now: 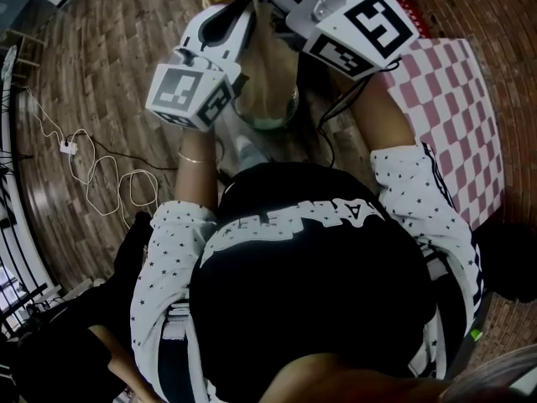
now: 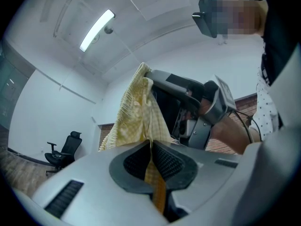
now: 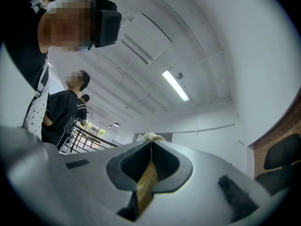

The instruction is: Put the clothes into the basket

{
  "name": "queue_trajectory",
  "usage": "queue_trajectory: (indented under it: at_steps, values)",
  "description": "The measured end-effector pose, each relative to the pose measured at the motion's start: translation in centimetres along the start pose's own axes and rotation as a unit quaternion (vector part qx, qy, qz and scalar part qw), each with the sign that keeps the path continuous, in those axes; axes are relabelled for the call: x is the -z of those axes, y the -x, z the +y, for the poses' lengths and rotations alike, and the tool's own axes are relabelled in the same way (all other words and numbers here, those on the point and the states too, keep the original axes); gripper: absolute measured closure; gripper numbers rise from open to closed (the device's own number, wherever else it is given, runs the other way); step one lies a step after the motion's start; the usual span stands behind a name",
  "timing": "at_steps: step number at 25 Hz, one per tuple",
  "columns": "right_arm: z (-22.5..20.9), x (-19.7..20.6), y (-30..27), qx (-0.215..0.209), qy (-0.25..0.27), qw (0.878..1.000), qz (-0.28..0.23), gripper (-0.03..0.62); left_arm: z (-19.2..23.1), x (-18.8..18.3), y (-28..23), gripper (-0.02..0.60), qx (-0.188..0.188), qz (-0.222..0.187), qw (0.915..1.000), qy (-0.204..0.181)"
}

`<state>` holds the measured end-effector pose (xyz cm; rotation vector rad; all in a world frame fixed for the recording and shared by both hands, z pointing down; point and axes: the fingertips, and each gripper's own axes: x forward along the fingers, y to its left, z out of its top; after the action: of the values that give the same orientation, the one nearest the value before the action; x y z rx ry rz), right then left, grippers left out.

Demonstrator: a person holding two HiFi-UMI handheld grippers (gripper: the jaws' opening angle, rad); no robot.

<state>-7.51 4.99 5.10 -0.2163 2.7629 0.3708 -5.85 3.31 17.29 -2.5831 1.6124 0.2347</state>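
Yellow checked cloth [image 2: 136, 112] taken as the reference item; it is held up off the floor, spanning the two grippers in front of the person's chest.

Far left of the cloth, head view: a pale cable [image 1: 92, 175] lies looped on the wood-plank floor [image 1: 109, 49].

Just left of the cloth: left gripper [image 2: 150, 144], jaws clamped on a fold of the fabric; a strip of it runs down between the ribbed pads [image 2: 169, 161]; the rest rises above the jaw tips as a gathered edge.

Beyond the cloth to the left, left gripper view: a black office chair [image 2: 66, 149] against a white wall.

Directly below the cloth, head view: the green rim of a round basket [image 1: 289, 112]; the cloth's lower end hangs at its mouth; whether it touches the rim cannot be told.

Just right of the cloth: right gripper [image 3: 151, 142], jaws likewise pinched on the fabric; a yellow strip sits between the dark pads, with a small tuft showing above the tips.

Further right of the cloth, head view: a pink-and-white checked mat [image 1: 457, 107] on the floor.

Both grippers point slightly upward and sit close together, their marker cubes facing the head camera.
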Motion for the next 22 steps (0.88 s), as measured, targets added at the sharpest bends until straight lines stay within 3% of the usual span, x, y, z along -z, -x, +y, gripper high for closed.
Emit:
queue_trajectory:
  at_steps: [14, 22]
  values:
    - [1.5, -0.1, 2.5, -0.018, -0.025, 1.000, -0.001, 0.563, -2.1, 0.8, 1.8, 0.555, -0.035, 0.015, 0.9991, -0.018]
    - [1.1, -0.4, 4.0, -0.015, -0.031, 0.999, -0.008, 0.564, -3.1, 1.0, 1.2, 0.555, -0.036, 0.016, 0.9990, -0.022]
